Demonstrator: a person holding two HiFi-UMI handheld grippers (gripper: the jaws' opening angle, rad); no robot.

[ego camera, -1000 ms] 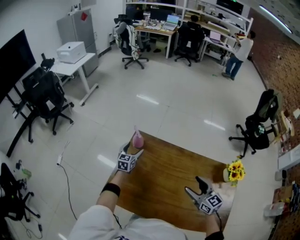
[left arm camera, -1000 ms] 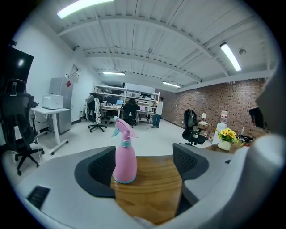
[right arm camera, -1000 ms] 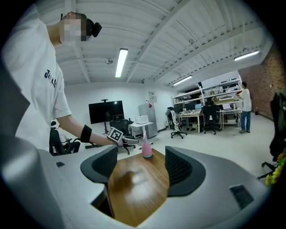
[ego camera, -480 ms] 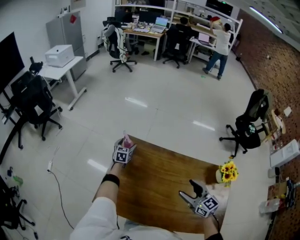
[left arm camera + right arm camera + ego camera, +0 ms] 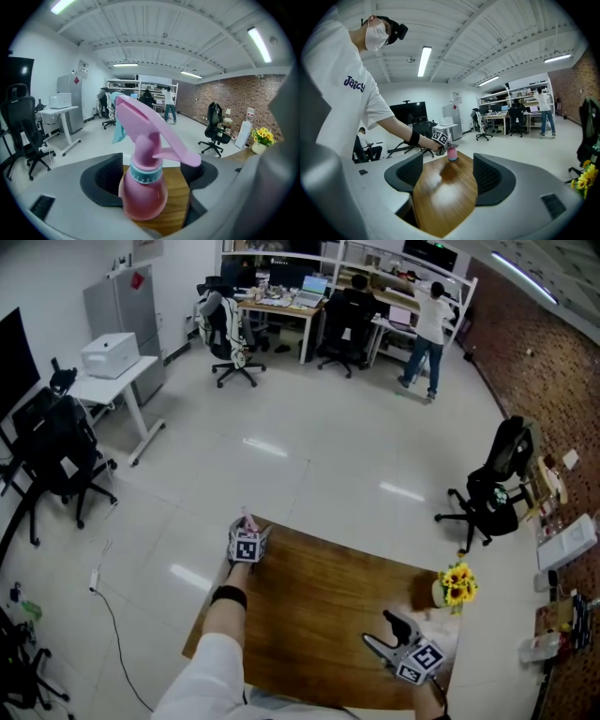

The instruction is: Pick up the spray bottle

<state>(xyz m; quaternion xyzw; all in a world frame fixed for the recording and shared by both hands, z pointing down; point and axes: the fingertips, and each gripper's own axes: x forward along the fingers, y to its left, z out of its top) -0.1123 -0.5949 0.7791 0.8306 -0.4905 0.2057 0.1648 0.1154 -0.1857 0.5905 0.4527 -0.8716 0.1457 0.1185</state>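
A pink spray bottle (image 5: 143,187) with a teal collar stands on the far left corner of the wooden table (image 5: 319,615). My left gripper (image 5: 152,171) is open with a jaw on either side of the bottle's body; there is a gap on the right side. In the head view the left gripper (image 5: 249,532) covers most of the bottle (image 5: 247,519), leaving only a pink tip showing. The right gripper view shows the bottle (image 5: 452,154) upright beside the left gripper (image 5: 439,140). My right gripper (image 5: 382,631) is open and holds nothing, over the table's near right part.
A vase of sunflowers (image 5: 454,585) stands at the table's right edge. A black office chair (image 5: 492,488) is on the floor beyond it. Desks, chairs and a standing person (image 5: 427,324) are far across the room. The bottle is close to the table's far left edge.
My left gripper has moved forward to the table's corner, so the bottle now sits between its jaws. The right gripper has barely moved. The head camera has shifted.
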